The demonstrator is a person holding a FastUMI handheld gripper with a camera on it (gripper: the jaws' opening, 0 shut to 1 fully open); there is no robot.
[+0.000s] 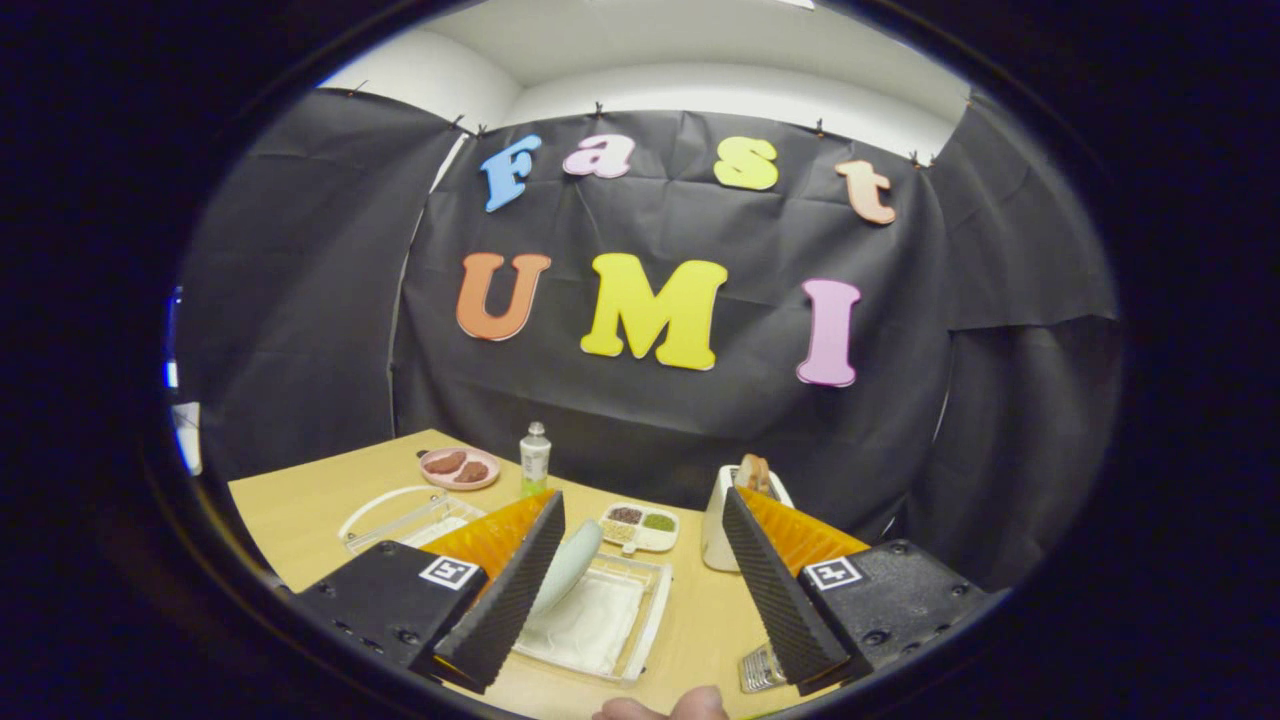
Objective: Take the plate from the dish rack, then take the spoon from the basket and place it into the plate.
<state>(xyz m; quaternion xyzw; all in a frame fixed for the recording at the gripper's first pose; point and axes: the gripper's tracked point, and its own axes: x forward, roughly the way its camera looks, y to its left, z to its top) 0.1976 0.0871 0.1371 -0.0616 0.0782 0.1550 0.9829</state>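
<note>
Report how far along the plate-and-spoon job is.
Done: nothing visibly. The pale green plate stands tilted in the clear dish rack. In hand: the gripper is open and empty, fingers either side of the rack. Left: lift the plate, then fetch and place the spoon.

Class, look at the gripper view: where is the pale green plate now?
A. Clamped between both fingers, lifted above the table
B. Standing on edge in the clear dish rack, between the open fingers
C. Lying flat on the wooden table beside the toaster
B: the pale green plate stands tilted in the clear plastic dish rack, ahead of the hand-held gripper, whose fingers are spread apart, touching nothing.
</note>
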